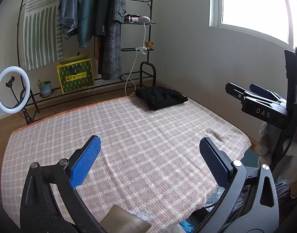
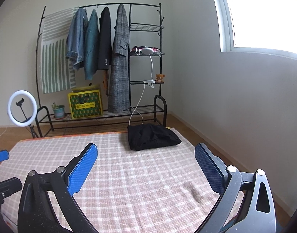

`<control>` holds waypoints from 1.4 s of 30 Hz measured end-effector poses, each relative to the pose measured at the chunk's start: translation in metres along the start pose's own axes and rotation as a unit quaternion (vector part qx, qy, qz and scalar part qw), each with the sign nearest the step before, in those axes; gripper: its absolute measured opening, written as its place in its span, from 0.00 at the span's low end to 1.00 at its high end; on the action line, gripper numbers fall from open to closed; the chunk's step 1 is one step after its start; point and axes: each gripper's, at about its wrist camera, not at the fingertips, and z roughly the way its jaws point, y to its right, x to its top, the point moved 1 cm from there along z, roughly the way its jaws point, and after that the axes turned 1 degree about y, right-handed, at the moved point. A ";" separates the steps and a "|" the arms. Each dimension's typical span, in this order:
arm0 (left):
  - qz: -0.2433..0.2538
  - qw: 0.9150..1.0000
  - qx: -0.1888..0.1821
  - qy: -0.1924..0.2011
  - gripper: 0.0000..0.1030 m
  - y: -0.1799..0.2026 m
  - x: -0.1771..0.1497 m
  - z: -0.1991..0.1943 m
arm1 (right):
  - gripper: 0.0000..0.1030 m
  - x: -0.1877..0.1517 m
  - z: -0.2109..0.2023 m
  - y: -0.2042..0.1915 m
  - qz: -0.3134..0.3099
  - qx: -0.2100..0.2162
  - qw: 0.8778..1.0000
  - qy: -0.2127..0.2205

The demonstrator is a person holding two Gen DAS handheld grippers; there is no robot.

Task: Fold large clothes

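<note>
Hovering released over the pink plaid blanket (image 2: 140, 184): left gripper (image 1: 150, 151) and right gripper (image 2: 146, 159), both empty. Folded black garment (image 2: 152, 136) lies at far right, long axis left-right, apparently nearer the right gripper.

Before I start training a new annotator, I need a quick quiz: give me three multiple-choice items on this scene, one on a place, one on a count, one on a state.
1. Where does the black folded garment lie?
A. far right corner of the checked blanket
B. on the rack's bottom shelf
C. between the fingers

2. How many garments hang on the clothes rack?
A. two
B. four
C. six

3. How stand both the left hand-held gripper and the right hand-held gripper?
A. shut on the blanket
B. shut on the garment
C. open, holding nothing

Key: 1 A, it rests at the blanket's far edge. 2 B, denim, teal, black and plaid pieces hang there. 3 C, the fingers are spread wide with only blanket between.
</note>
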 end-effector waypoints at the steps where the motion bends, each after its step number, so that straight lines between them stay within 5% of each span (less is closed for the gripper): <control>1: 0.000 1.000 0.001 -0.002 1.00 -0.001 -0.001 0.002 | 0.97 0.000 0.003 0.000 0.001 0.001 1.000 -0.003; 42: -0.032 0.999 0.021 -0.002 1.00 -0.017 -0.006 -0.004 | 0.98 -0.005 0.024 0.000 0.001 0.006 1.000 -0.019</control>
